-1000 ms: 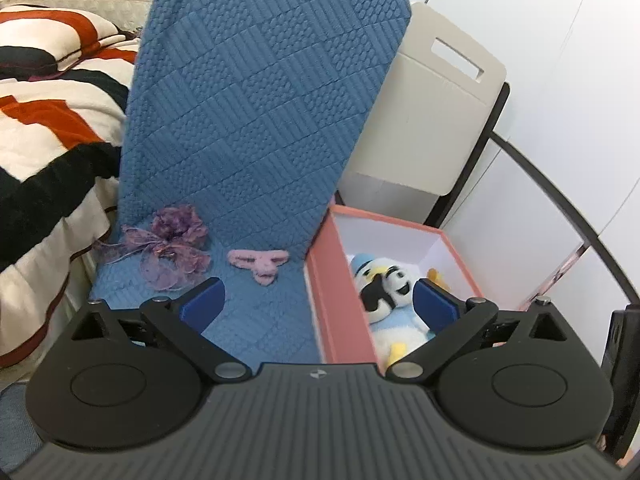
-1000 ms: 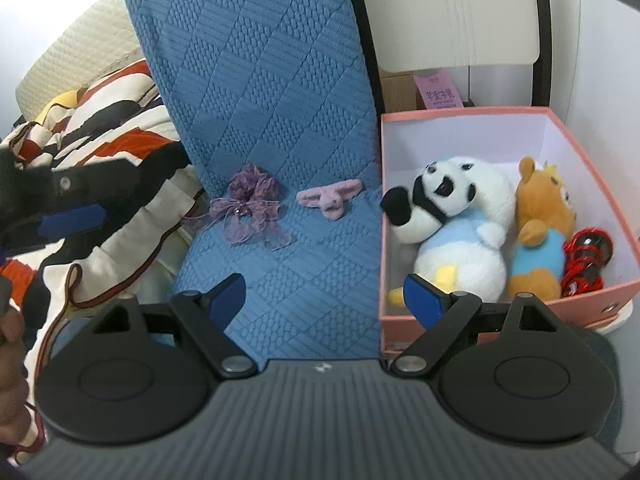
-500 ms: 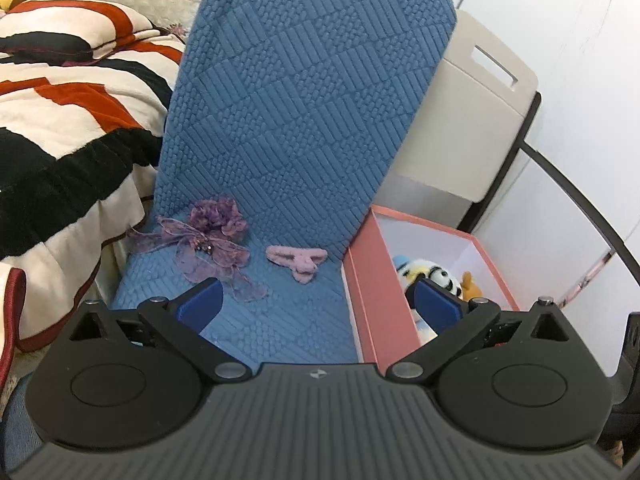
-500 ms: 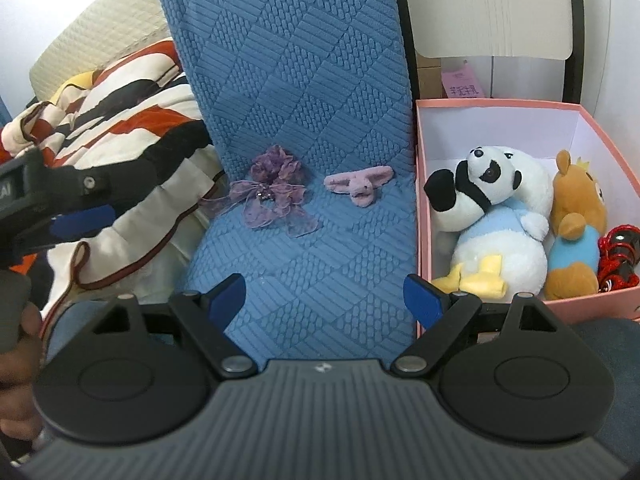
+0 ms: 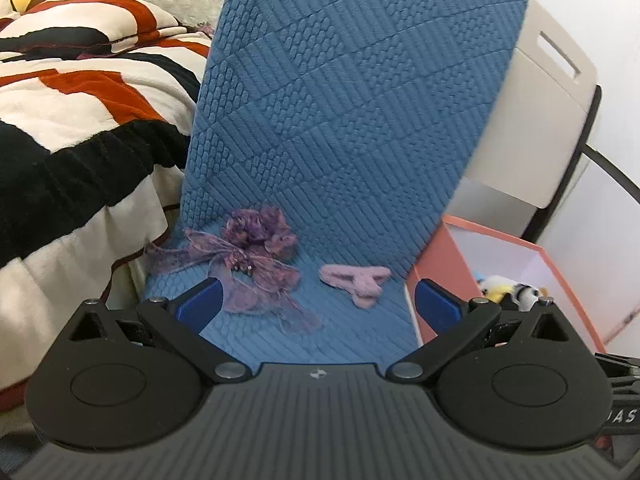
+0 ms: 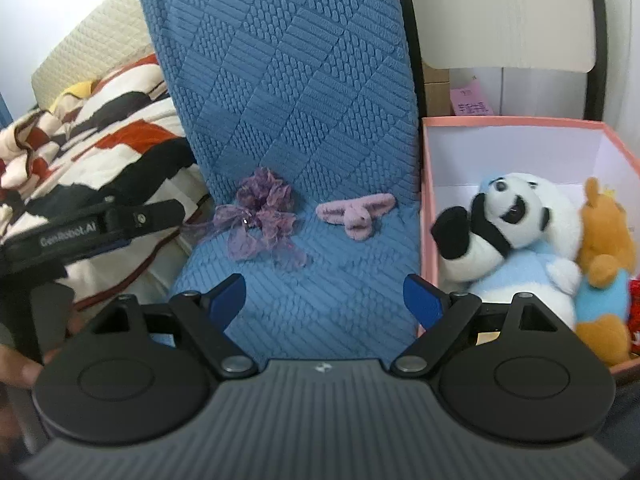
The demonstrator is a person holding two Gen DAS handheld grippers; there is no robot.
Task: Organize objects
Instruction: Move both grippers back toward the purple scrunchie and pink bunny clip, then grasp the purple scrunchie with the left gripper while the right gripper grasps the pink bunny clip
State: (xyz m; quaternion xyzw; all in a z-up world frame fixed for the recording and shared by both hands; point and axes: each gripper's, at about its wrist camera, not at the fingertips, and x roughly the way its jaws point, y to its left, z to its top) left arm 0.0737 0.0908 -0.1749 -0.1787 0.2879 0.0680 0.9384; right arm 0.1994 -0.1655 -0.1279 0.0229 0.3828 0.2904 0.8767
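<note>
**Both grippers empty; box contents partly hidden**

Left gripper (image 5: 316, 300) wide open, empty; purple scrunchie (image 5: 256, 258) ahead-left, pink hair clip (image 5: 356, 280) ahead. Right gripper (image 6: 324, 294) wide open, empty. Pink box (image 6: 426, 184) ahead-right: panda (image 6: 508, 232), bear (image 6: 604, 256); red item cropped, unidentifiable.

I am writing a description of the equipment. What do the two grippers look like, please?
Both the left gripper and right gripper look alike: a dark grey ribbed body, two round black discs, black linkage arms with silver pivots, and blue pads. The left one, seen from the right wrist, carries white "GenRobot.AI" lettering.
</note>
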